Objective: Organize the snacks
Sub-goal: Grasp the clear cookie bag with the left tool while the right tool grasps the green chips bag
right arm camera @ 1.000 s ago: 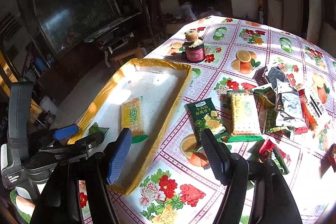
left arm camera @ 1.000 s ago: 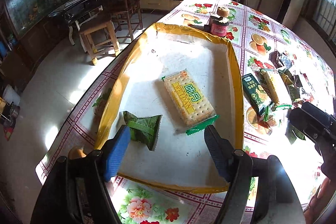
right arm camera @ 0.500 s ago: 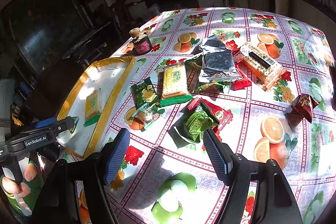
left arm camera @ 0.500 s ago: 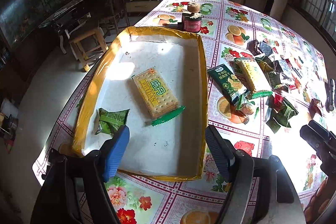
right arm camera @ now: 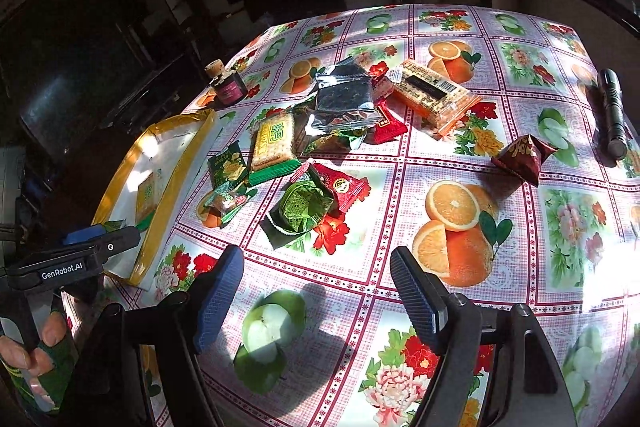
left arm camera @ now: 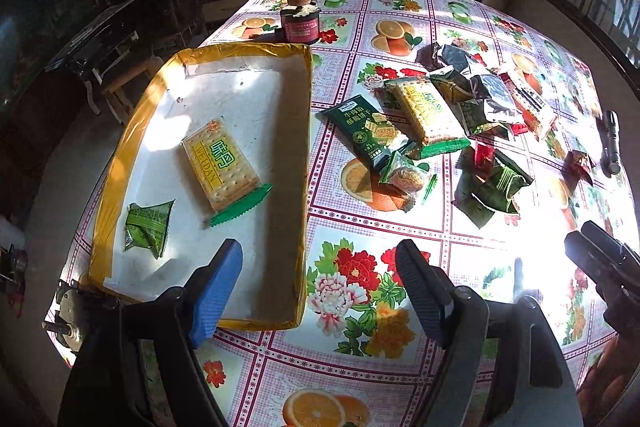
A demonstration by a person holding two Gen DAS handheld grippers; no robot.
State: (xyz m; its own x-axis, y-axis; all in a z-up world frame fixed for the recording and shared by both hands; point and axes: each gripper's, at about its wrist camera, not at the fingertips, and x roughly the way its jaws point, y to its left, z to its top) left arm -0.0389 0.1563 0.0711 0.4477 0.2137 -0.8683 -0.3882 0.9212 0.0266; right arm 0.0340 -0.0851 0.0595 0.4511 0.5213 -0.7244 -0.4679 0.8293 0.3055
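A yellow-rimmed white tray (left arm camera: 304, 131) holds a yellow cracker pack (left arm camera: 219, 163) and a small green packet (left arm camera: 147, 230). To its right lies a pile of snacks: a dark green biscuit pack (left arm camera: 370, 133), a second cracker pack (left arm camera: 428, 109), silver bags (right arm camera: 344, 99), an orange-wrapped bar (right arm camera: 434, 95), a green crumpled packet (right arm camera: 304, 207) and a dark red pyramid packet (right arm camera: 522, 157). My left gripper (left arm camera: 320, 287) is open and empty over the tray's near right corner. My right gripper (right arm camera: 316, 291) is open and empty, near the pile.
A small dark jar with a cork top (left arm camera: 300, 17) stands beyond the tray. A black flashlight (right arm camera: 612, 111) lies at the table's right side. A wooden stool (left arm camera: 120, 87) and dark furniture stand off the table's left edge. The left gripper shows in the right wrist view (right arm camera: 72, 259).
Both grippers have pulled back and swung right. The left view shifted from over the tray toward the pile; the right view moved from the tray side to the pile. Nothing was picked up.
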